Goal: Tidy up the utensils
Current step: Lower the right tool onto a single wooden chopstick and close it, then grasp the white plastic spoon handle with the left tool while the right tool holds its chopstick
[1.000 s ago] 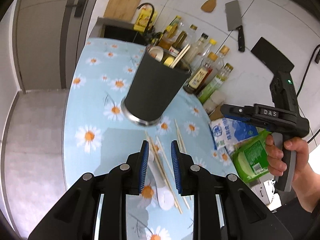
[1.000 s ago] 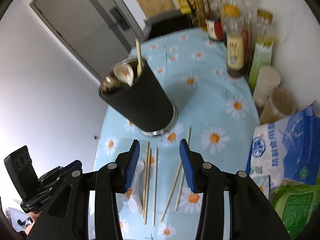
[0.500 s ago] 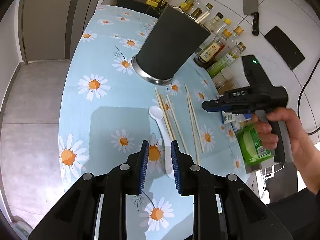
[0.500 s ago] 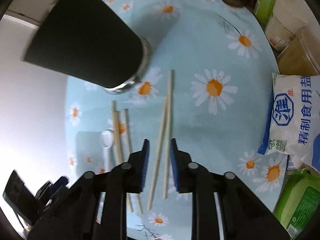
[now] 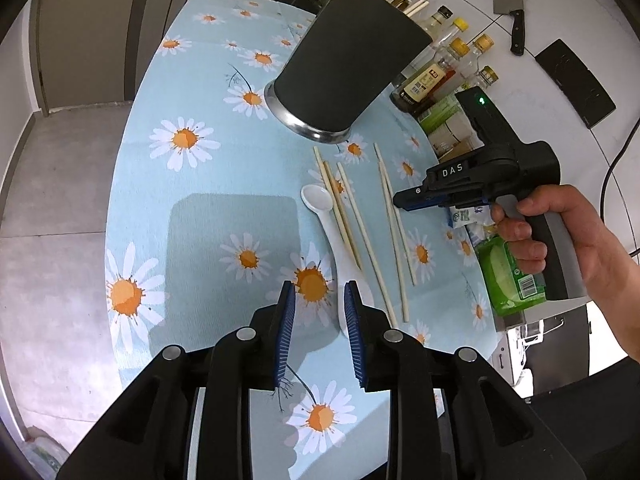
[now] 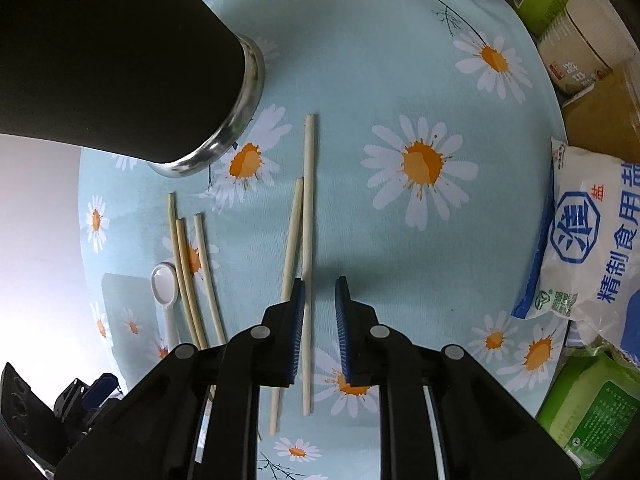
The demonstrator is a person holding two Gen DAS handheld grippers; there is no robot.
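Observation:
A black utensil holder (image 5: pixel 348 64) with a steel base stands on the daisy tablecloth (image 5: pixel 200 216); it also shows in the right wrist view (image 6: pixel 120 60). Several wooden chopsticks (image 5: pixel 360 224) and a white ceramic spoon (image 5: pixel 336 256) lie in front of it. My left gripper (image 5: pixel 319 300) is open and empty, just left of the spoon's handle end. My right gripper (image 6: pixel 320 292) is open with a narrow gap, low over the right pair of chopsticks (image 6: pixel 306 240); one stick lies between its jaws. The spoon (image 6: pixel 166 292) and three chopsticks (image 6: pixel 192 272) lie to its left.
Sauce bottles (image 5: pixel 440 72) line the wall behind the holder. A salt bag (image 6: pixel 592 236), a green packet (image 6: pixel 592 412) and tubs (image 6: pixel 576 60) crowd the table's right edge. A cleaver (image 5: pixel 508 0) hangs on the wall. The table's left edge drops to the floor (image 5: pixel 52 200).
Both grippers have pulled back and down from the holder toward the utensils on the cloth. My right gripper has narrowed and lowered over the right pair of chopsticks.

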